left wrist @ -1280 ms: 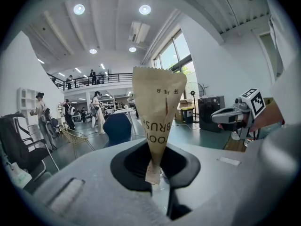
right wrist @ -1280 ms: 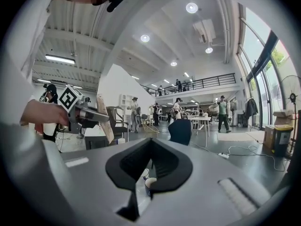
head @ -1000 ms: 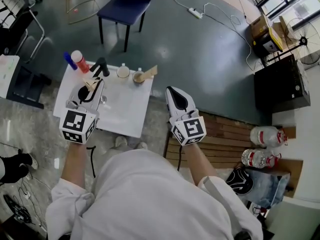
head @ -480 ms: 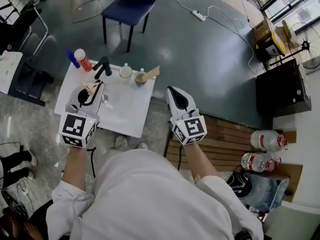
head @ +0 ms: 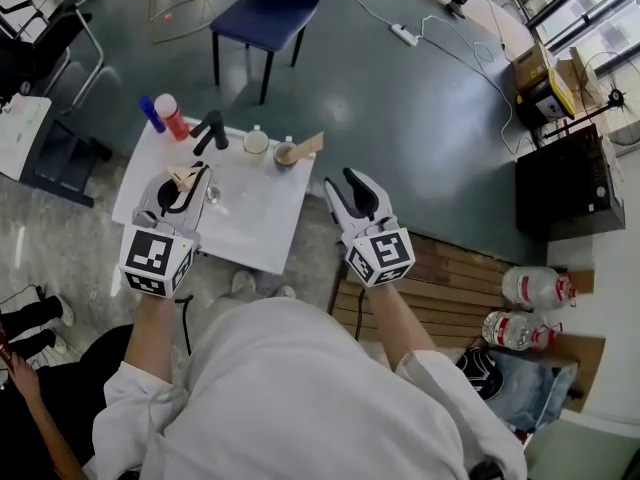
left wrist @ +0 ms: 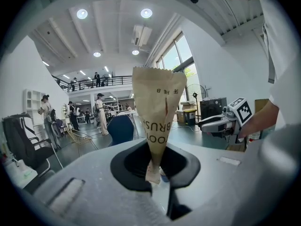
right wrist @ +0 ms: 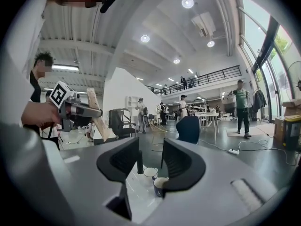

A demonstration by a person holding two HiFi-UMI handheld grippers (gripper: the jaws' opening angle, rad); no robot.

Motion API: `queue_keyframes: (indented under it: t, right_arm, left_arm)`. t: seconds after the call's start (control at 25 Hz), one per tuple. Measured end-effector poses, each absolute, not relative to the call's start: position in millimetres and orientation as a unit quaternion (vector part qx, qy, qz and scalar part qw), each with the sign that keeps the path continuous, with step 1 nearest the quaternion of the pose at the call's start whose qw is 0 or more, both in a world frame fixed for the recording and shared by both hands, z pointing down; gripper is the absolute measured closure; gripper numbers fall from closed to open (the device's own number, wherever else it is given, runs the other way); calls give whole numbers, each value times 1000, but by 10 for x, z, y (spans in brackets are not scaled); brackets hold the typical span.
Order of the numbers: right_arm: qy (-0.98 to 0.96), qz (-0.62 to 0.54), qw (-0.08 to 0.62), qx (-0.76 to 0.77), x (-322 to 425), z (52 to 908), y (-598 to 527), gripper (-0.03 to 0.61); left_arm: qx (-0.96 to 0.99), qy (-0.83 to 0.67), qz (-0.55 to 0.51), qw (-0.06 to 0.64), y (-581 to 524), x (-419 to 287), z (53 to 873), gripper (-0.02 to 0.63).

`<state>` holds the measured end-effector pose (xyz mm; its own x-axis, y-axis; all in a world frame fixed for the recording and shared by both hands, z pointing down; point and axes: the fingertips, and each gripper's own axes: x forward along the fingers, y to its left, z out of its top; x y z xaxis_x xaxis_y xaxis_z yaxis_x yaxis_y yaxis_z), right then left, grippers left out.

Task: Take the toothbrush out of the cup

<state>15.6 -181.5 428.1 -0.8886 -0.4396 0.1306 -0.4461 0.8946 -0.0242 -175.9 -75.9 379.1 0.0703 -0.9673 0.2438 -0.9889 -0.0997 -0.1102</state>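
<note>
My left gripper (head: 190,180) is shut on a tan paper-wrapped toothbrush (left wrist: 157,112), which stands upright between its jaws over the white table (head: 250,223). The same packet (right wrist: 97,114) shows in the right gripper view, at the left. A brown cup (head: 284,155) at the table's far edge holds another paper-wrapped toothbrush (head: 305,145). A white cup (head: 256,142) stands beside it. My right gripper (head: 344,182) hovers off the table's right edge. Its jaws have just been opening and nothing is between them. Both cups (right wrist: 150,173) show through the gap.
A red-and-white bottle (head: 170,116), a blue bottle (head: 152,113) and a black object (head: 210,131) stand at the table's far left. A blue chair (head: 270,13) is behind the table. Wooden planks (head: 450,268) and water jugs (head: 535,286) lie at the right.
The right gripper's jaws went from shut to open, with nothing in them. The left gripper keeps its hold on the paper-wrapped toothbrush and has hardly moved.
</note>
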Motion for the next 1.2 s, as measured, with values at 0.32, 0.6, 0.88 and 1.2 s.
queue_keyframes:
  t: [0.32,0.6,0.88,1.2]
  right_arm:
    - [-970,48,66,228,136,4413,-1855,279]
    - [-968,54,86,228,132,4591,-1939,268]
    - [-964,69,119,226,32,4921,-2076,281]
    - [-958,91,159,223,-158,5302,-2246,291]
  left_arm:
    - [723,-677,132,43,-660,-1760,3775,580]
    - [717,-682,135,41,-592,-1746,3741,580]
    - [709,-690,141,43,-506,-1782,3745,580]
    - [692,-704,147,55,-398,-1917,3791,580]
